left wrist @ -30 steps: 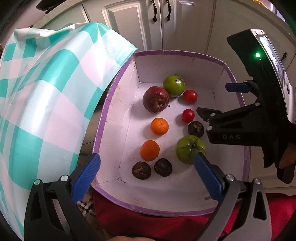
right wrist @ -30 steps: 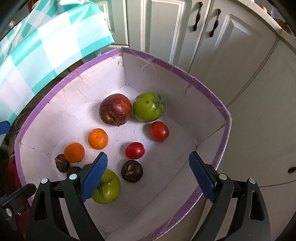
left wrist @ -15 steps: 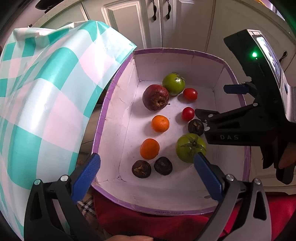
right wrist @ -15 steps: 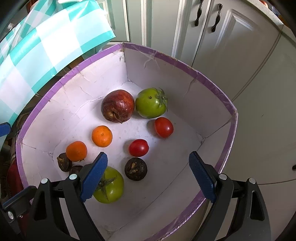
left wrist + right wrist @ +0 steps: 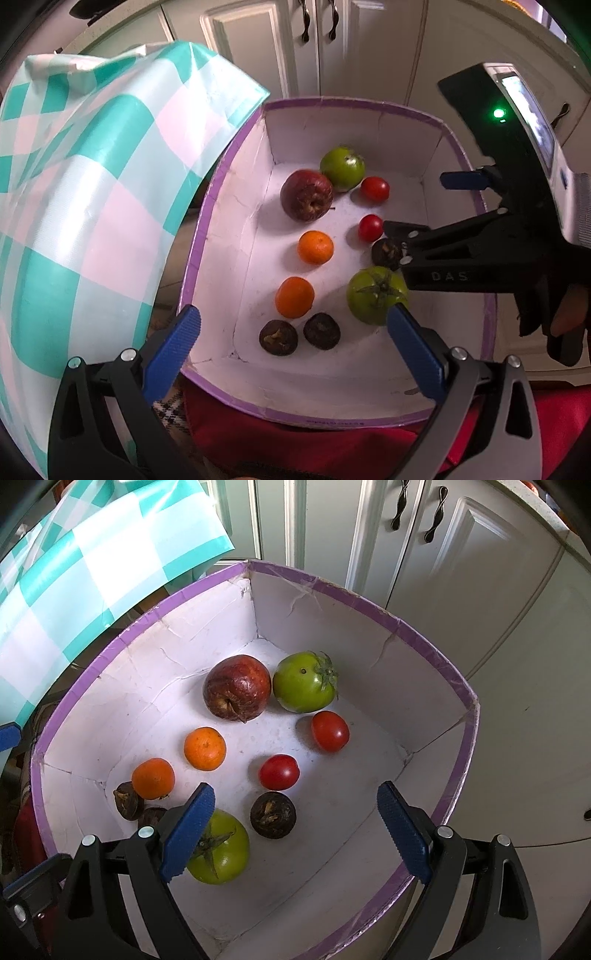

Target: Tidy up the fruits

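On right tool (image 5: 417, 210) arm: "DAS"; both tools spread, left tool (image 5: 291, 354) too.

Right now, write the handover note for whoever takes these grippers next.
Left gripper: open, empty, above the box's near end.
Right gripper: open, empty, over the box.
All fruit lies loose in the purple-rimmed box: red apple, two green tomatoes, two red tomatoes, two oranges, three dark fruits.
Done: nothing grasped.
Left: sorting everything.
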A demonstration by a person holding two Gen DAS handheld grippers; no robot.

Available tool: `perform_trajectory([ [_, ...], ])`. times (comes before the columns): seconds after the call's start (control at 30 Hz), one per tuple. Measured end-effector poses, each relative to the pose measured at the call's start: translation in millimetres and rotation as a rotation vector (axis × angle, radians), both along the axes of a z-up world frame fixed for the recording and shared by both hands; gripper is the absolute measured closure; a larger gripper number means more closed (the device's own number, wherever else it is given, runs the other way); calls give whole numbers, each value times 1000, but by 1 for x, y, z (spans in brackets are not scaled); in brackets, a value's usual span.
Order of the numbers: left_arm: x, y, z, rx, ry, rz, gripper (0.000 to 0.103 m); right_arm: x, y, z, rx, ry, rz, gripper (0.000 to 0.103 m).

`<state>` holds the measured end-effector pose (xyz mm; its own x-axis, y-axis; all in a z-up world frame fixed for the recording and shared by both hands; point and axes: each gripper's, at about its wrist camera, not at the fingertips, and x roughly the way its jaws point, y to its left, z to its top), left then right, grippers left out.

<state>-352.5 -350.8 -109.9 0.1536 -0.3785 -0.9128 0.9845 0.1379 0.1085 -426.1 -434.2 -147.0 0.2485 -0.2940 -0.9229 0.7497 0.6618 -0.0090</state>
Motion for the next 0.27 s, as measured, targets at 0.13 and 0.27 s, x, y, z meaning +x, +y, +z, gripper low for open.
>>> perform_trajectory([
  [0.13,0,1,4,2,3,-3,2,0,-1,7,-17,9,-2,16],
  [0.27,-2,5,14,-31,1,-10,2,2,0,22,-52,24,11,16],
])
